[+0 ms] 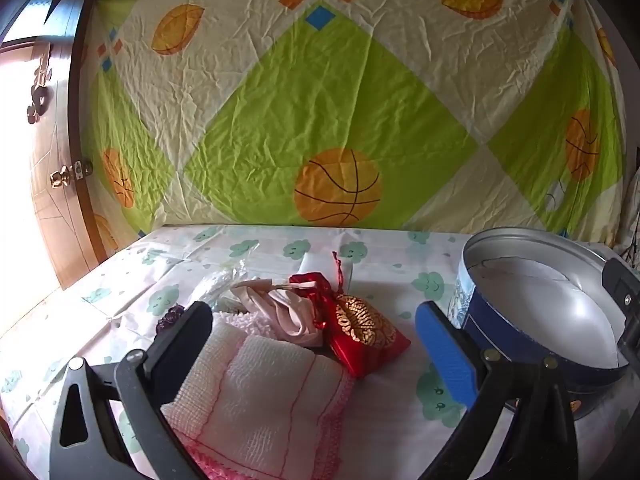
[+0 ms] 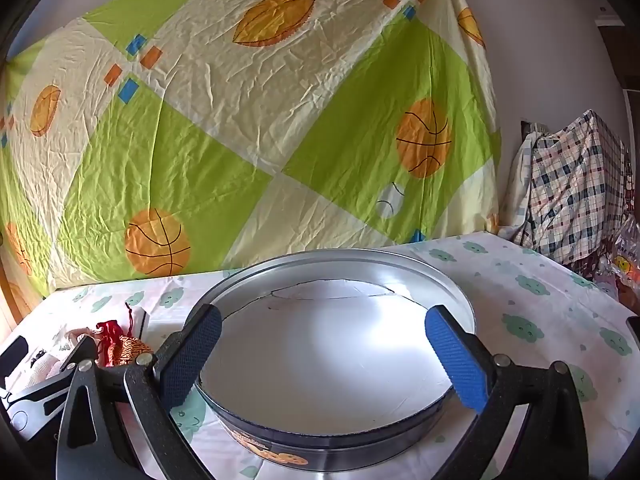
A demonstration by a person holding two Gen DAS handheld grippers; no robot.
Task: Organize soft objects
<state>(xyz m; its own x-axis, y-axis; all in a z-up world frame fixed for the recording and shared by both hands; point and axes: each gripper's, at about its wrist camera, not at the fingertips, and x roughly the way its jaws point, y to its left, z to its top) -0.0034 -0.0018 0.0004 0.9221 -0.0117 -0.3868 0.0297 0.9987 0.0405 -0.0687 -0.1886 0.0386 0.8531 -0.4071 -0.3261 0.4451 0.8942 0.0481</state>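
A pile of soft things lies on the bed: a white and pink folded towel (image 1: 264, 404), a pale pink cloth (image 1: 280, 312) and a red and gold pouch (image 1: 360, 332). My left gripper (image 1: 316, 332) is open just above the towel, its fingers either side of the pile. A round blue tin (image 1: 532, 312), open and empty with a silver inside, stands to the right. My right gripper (image 2: 324, 340) is open and empty over the tin (image 2: 320, 360). The pouch shows at the left of the right wrist view (image 2: 124, 346).
A green and cream sheet with basketballs (image 1: 340, 120) hangs behind the bed. A wooden door (image 1: 44, 160) stands at the left. Checked cloth (image 2: 576, 188) is piled at the far right. The bed sheet (image 2: 520, 300) has green cloud prints.
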